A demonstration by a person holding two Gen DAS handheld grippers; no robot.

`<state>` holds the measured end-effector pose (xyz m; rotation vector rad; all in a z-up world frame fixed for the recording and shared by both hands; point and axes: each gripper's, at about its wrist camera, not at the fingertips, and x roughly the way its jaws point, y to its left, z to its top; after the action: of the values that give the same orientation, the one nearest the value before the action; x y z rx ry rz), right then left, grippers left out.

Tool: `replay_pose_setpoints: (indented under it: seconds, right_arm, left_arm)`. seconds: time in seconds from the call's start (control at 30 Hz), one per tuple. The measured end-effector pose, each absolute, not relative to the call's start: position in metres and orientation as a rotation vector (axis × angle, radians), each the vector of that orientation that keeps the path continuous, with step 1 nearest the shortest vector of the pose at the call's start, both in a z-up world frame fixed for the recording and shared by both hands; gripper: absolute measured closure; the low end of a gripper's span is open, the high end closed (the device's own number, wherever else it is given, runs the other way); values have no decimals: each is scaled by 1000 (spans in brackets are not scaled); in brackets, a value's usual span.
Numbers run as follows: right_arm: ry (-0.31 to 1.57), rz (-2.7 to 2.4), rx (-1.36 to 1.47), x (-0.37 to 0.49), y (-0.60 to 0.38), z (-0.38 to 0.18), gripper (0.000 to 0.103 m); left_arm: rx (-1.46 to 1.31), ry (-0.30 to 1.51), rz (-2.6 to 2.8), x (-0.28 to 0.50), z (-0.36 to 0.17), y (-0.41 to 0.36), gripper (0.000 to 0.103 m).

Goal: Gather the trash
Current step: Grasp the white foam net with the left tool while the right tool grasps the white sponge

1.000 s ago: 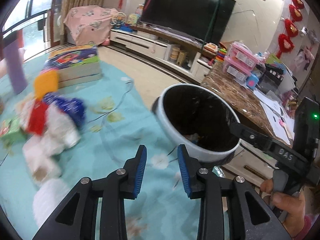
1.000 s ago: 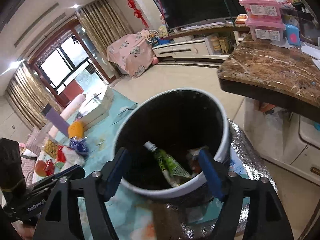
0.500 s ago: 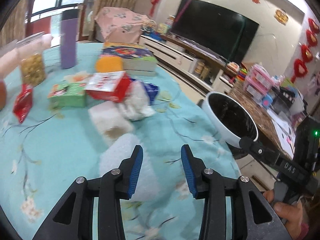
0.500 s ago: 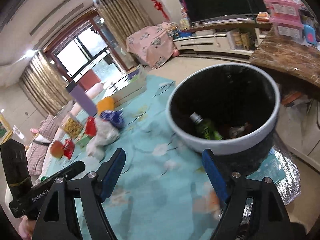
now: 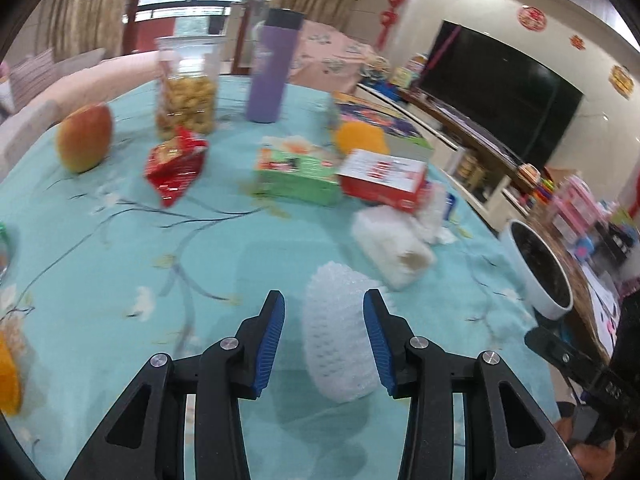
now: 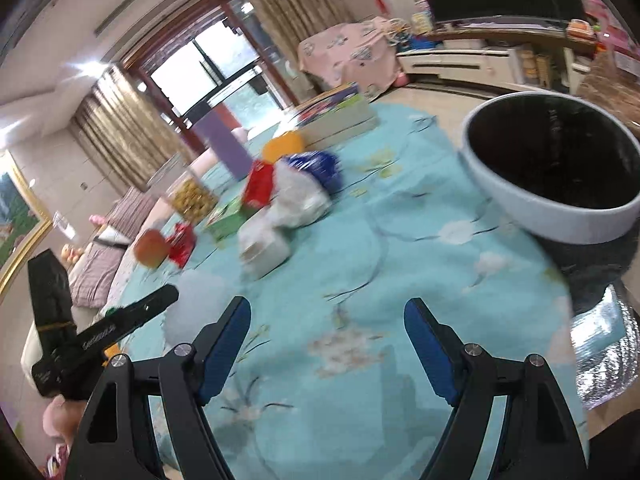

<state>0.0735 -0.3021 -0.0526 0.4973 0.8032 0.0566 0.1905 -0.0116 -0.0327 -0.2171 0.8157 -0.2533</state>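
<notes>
A white bubble-wrap roll [image 5: 340, 344] lies on the teal tablecloth [image 5: 120, 280], and my left gripper [image 5: 324, 296] hangs over it. The roll sits between the blue pads. A gap shows beside the left pad [image 5: 274, 340], so the jaws stand open. The roll [image 6: 196, 304] also shows at the left of the right wrist view. My right gripper [image 6: 327, 304] is open wide over bare cloth, nothing in it. The white-rimmed trash bin [image 6: 548, 168] with its black liner stands at the table's right edge [image 5: 540, 276].
Beyond the roll lie a white crumpled pack [image 5: 394, 248], a red-and-white box [image 5: 382, 176], a green box [image 5: 298, 172] and a red snack packet [image 5: 176, 164]. Farther back stand an apple [image 5: 84, 138], a snack jar [image 5: 186, 88], a purple bottle [image 5: 270, 72] and books [image 5: 380, 120].
Both views have swung left, away from the bin and over the cluttered cloth. The white roll now sits between my left pads, which stand a little wider. My right gripper has left the bin's mouth.
</notes>
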Motion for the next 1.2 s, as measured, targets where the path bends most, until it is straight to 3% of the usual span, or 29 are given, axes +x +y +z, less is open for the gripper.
replay_pose_setpoints:
  seconds: [0.37,0.83,0.9,0.93,0.97,1.2]
  right_arm:
    - [828,169,437,86,-252,-55,22]
    - [845,152,367,123,-253,-66,23]
    - [852,172,356,129,-250,-67,24]
    - [856,185,349,134,-249,-67,27]
    - [858,193,342,138,-247,-67,29]
    - [905,231,262,177,-229,-78,32]
  left_arm:
    - [-271,834,-222,191,-32,32,58]
    - [-182,870,-430,193,-49,-7,52]
    - [-160,866,-435,197,-53,-11,58]
    - [-149,868,-435,198,-55,-13,75]
    - [-147,881,-454,202,-59,-14,81]
    - [-169,865,-451,204,-61,-7,91]
